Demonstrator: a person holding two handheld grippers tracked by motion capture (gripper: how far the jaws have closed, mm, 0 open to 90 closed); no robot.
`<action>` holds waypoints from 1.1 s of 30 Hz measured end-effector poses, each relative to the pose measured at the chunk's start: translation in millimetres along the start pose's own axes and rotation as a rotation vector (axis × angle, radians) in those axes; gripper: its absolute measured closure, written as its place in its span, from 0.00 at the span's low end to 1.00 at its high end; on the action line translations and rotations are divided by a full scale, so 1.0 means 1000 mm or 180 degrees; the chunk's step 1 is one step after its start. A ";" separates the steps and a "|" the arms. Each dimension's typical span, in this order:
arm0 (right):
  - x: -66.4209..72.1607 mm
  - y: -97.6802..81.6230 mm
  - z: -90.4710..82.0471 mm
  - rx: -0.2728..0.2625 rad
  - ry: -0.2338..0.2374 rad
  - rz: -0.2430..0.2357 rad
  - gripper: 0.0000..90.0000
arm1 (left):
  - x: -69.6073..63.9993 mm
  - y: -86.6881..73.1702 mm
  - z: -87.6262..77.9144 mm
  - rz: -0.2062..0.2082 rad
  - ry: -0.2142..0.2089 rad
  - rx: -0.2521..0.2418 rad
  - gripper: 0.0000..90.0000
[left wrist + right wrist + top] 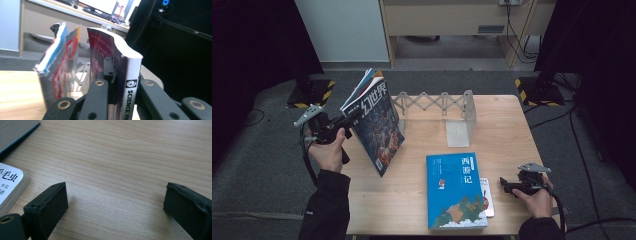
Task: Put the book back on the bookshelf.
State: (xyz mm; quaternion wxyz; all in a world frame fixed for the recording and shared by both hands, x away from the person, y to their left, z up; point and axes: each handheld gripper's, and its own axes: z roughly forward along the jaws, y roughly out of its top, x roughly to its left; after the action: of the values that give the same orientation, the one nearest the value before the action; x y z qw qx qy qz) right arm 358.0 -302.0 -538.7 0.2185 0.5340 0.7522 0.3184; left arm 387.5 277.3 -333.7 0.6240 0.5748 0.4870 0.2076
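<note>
Left tongs (119, 82) clamp a thick book (125, 65) beside thinner magazines (58, 62).

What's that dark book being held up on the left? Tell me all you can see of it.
The dark book is a paperback with a dark illustrated cover and large white Chinese characters; its white-edged spine reads "SCIENCE FI…". It stands tilted over the table's left part, its lower corner at the tabletop. The left tool is clamped on it near the spine. Thinner magazines fan out behind it, ahead of the grey accordion book rack.

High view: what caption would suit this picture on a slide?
Left gripper holds a magazine upright near the rack; right gripper rests open.
</note>
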 end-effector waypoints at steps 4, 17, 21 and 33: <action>0.000 0.000 0.000 0.0000 -0.0001 0.0000 0.06 | 0.002 -0.002 0.008 0.0074 0.0097 -0.0040 0.91; 0.000 0.001 0.001 -0.0003 0.0003 0.0000 0.06 | 0.006 -0.008 0.041 0.0160 0.0267 -0.0202 0.91; 0.000 0.000 0.001 -0.0009 0.0005 -0.0001 0.06 | 0.009 -0.010 0.052 0.0194 0.0373 -0.0238 0.91; -0.001 0.001 0.001 -0.0005 0.0011 -0.0014 0.06 | 0.013 -0.018 0.071 0.0280 0.0528 -0.0361 0.91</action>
State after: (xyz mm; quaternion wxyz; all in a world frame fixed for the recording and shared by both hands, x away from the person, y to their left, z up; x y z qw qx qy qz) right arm 359.7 -302.2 -538.8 0.2183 0.5316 0.7535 0.3194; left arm 447.9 246.7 -365.2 0.6033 0.5402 0.4988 0.3089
